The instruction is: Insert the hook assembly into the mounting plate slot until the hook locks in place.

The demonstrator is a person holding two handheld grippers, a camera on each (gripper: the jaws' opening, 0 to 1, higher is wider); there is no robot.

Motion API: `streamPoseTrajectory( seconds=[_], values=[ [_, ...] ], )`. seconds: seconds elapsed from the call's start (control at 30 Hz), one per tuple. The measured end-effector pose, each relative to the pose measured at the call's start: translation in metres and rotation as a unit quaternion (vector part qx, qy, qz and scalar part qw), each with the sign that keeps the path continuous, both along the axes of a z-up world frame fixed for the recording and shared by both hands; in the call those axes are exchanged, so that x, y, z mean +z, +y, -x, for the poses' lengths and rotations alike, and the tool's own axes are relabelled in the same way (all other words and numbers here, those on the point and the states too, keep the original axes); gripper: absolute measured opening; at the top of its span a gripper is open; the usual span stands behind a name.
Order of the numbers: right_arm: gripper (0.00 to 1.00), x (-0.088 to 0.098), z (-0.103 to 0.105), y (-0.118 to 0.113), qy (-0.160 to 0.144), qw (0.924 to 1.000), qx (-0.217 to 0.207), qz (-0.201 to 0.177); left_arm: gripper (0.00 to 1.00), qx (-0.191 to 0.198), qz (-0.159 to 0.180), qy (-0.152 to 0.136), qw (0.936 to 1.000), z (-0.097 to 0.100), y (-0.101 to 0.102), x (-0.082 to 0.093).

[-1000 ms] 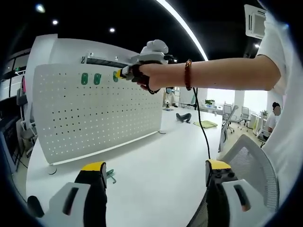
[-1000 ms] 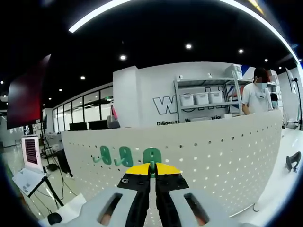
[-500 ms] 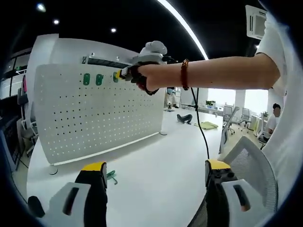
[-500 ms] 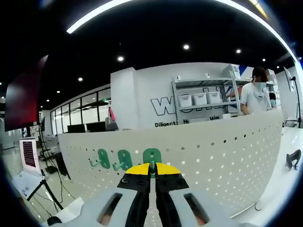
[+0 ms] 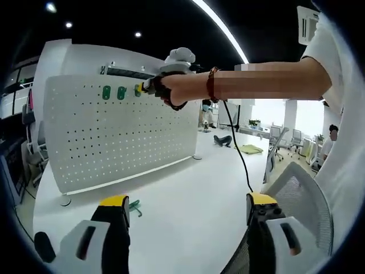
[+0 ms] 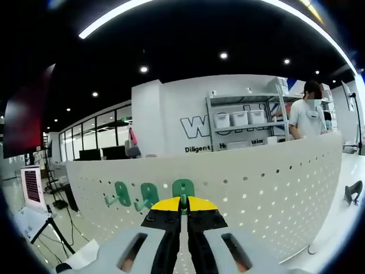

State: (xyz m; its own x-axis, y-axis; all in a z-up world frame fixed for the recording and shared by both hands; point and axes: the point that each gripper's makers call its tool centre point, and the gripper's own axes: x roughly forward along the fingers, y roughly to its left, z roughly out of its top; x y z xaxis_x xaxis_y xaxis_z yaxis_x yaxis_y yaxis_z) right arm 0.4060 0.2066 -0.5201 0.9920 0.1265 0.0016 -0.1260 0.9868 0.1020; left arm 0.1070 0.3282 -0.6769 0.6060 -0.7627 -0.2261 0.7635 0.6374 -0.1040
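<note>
Now the hook (image 6: pixel 183 189), green, sits pinched between my right hand-held gripper's (image 6: pixel 183 201) pressed-together jaws, its plate flat against the pegboard (image 6: pixel 268 182) near the top edge. Two more green hooks (image 6: pixel 134 194) already hang just beside it to the left, so I judge this one is going into the next position in the row. I cannot tell whether it has locked; the jaws hide the seat.

From the left gripper view, the right hand-held gripper (image 5: pixel 149 87) reaches up to the pegboard's (image 5: pixel 114 137) upper row, next to the two mounted hooks (image 5: pixel 113 92). The high reach is there because the row runs along the top edge.

Left hand-held gripper (image 5: pixel 185 208) hangs low over the white surface (image 5: pixel 188 188), jaws spread wide, holding nothing. I judge it is parked back to keep the board in sight. One spare green hook (image 5: pixel 134 208) lies on the surface just beside its left jaw.

Next call: push in along the board until the catch seats, then let go.
</note>
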Motion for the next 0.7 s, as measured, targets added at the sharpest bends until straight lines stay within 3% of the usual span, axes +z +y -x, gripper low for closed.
streamPoseTrajectory(
  seconds=[0.7],
  values=[
    [0.01, -0.008, -0.015, 0.001, 0.016, 0.9998, -0.011, 0.005, 0.85, 0.0, -0.001, 0.008, 1.0, -0.004, 0.002, -0.005]
  ],
)
